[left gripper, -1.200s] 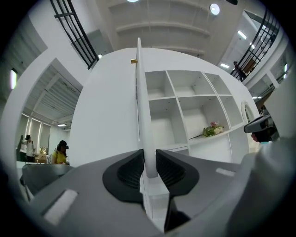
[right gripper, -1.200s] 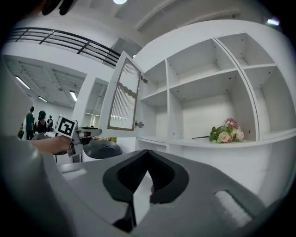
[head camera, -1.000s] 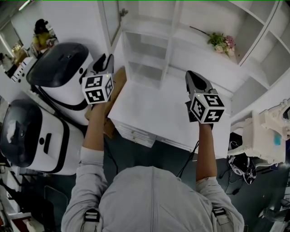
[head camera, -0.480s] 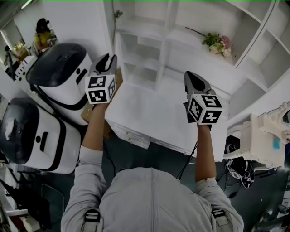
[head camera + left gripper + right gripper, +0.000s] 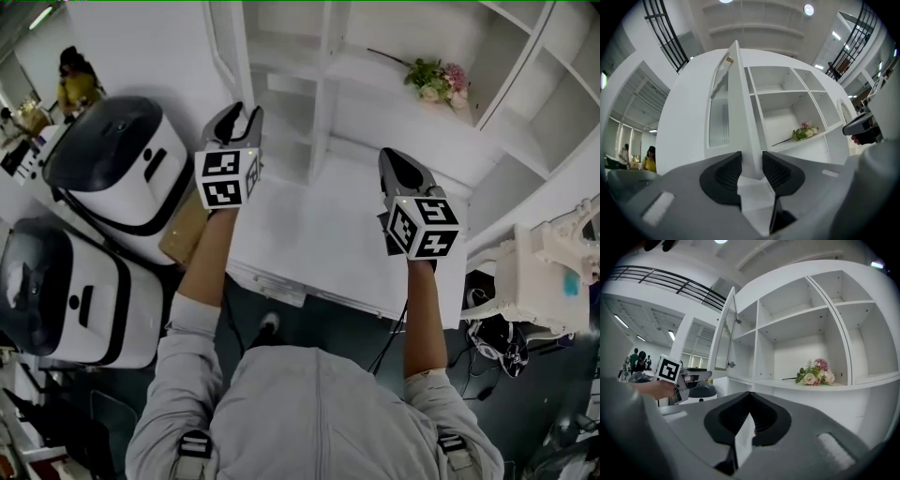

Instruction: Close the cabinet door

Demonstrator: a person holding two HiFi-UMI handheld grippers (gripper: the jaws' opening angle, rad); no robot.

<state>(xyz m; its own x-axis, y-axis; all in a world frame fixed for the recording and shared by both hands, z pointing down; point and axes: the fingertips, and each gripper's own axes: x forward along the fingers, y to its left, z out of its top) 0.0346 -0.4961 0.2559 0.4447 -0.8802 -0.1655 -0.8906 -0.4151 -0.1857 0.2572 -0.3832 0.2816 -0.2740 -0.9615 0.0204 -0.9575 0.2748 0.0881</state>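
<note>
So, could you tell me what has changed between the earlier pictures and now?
The left gripper has moved right in the head view, up to the cabinet door, and its jaws have just been opening; the door's edge stands between them, apparently not yet clamped. The right gripper stayed shut, and the door is still open.
</note>
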